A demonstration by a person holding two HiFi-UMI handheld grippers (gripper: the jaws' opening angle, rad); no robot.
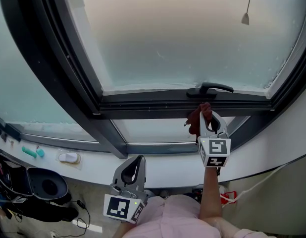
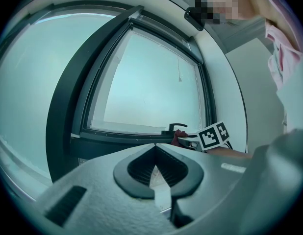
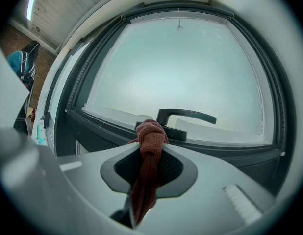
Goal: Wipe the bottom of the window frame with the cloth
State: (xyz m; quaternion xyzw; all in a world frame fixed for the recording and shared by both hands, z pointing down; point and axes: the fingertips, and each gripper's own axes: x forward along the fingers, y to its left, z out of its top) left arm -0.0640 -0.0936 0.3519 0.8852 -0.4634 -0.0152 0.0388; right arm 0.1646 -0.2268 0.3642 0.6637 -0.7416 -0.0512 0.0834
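Observation:
A dark red cloth (image 1: 195, 121) is bunched between the jaws of my right gripper (image 1: 211, 115), which is shut on it. The cloth's knot (image 3: 150, 133) sticks out past the right gripper (image 3: 151, 150) and sits just in front of the dark bottom rail of the window frame (image 1: 153, 106), below the black handle (image 1: 216, 88). In the right gripper view the handle (image 3: 186, 115) lies directly behind the cloth. My left gripper (image 1: 135, 162) hangs lower, by the white sill, shut with nothing in it. From the left gripper (image 2: 155, 148) the frame (image 2: 122, 136) is some way off.
A white sill (image 1: 93, 165) runs under the window, with a teal object (image 1: 32, 151) and a small white one (image 1: 69, 157) on it. A black round-topped thing (image 1: 46, 185) stands at lower left. A blind cord pull (image 1: 246, 18) hangs at top right.

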